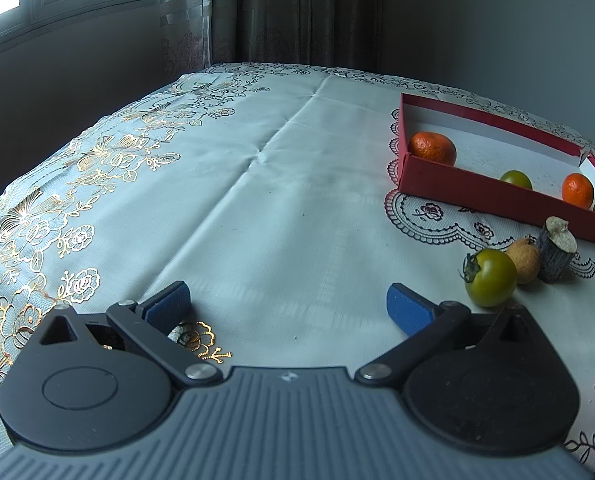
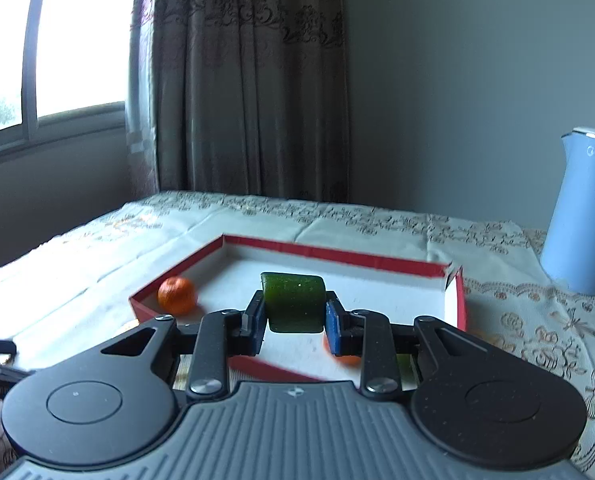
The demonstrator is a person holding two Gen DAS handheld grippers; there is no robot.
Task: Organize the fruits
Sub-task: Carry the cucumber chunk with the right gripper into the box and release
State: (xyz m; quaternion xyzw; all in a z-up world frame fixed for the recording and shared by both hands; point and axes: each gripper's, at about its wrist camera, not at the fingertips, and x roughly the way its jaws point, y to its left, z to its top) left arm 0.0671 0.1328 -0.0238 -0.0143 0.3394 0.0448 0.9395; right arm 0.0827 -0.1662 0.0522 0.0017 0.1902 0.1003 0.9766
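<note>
Left wrist: left claw point(image 1: 288, 306) wide open, empty, over the desk point(image 1: 257, 200). Red box point(image 1: 497, 196) at right holds two oranges and two green fruits; a green tomato point(image 1: 490, 283), tan fruit point(image 1: 523, 261) and cane stub point(image 1: 557, 254) lie just outside.

Right wrist: right claw point(image 2: 295, 314) clamped on a green chunk point(image 2: 294, 302) above the box, orange point(image 2: 177, 295) in its left corner. Blue kettle point(image 2: 581, 212) at right, lettering too blurred to read.
</note>
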